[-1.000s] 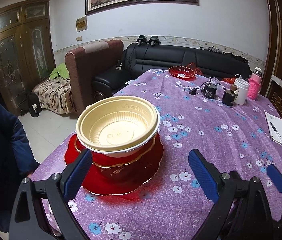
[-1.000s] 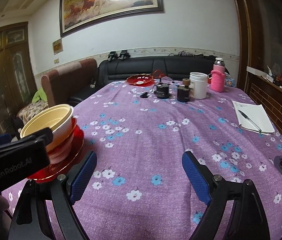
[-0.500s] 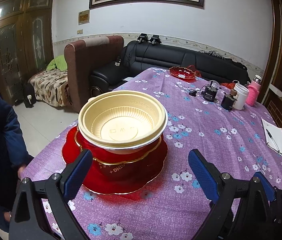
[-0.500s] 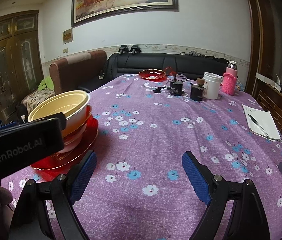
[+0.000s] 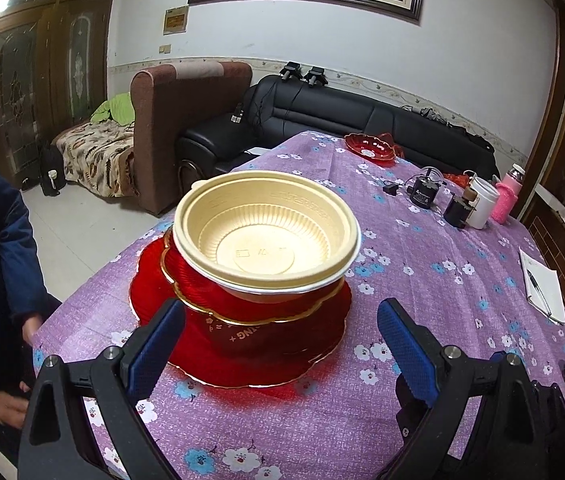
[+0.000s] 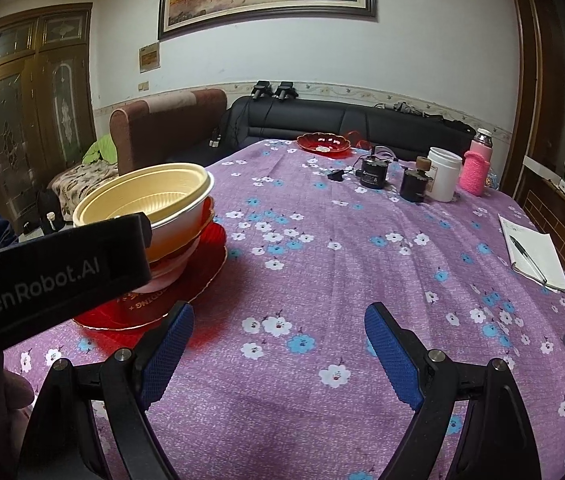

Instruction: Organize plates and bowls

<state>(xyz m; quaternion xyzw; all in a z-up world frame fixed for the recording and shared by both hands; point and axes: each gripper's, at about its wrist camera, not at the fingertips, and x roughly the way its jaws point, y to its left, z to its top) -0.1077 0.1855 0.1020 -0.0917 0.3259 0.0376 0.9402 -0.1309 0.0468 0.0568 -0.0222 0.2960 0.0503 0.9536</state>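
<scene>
Purple flowered cloth covers the worktop point(image 5: 422, 300). Red plate point(image 5: 242, 364), largest of the stack, lies near its left edge; on it a red gold-rimmed bowl point(image 5: 258, 322); nested on top, a cream plastic bowl point(image 5: 266, 236). Second red dish point(image 5: 370, 148), apart at the far end, unstacked. Left tongs point(image 5: 278, 344): blue pads wide apart, empty, now closer to the stack than a second ago, framing its near side without touching. Right tongs point(image 6: 278, 352): wide apart, empty, over bare cloth beside the stack. Judgement: the stack is built and both tongs are closing in on it, probably to lift or shift it; the far dish remains to be gathered.
</scene>
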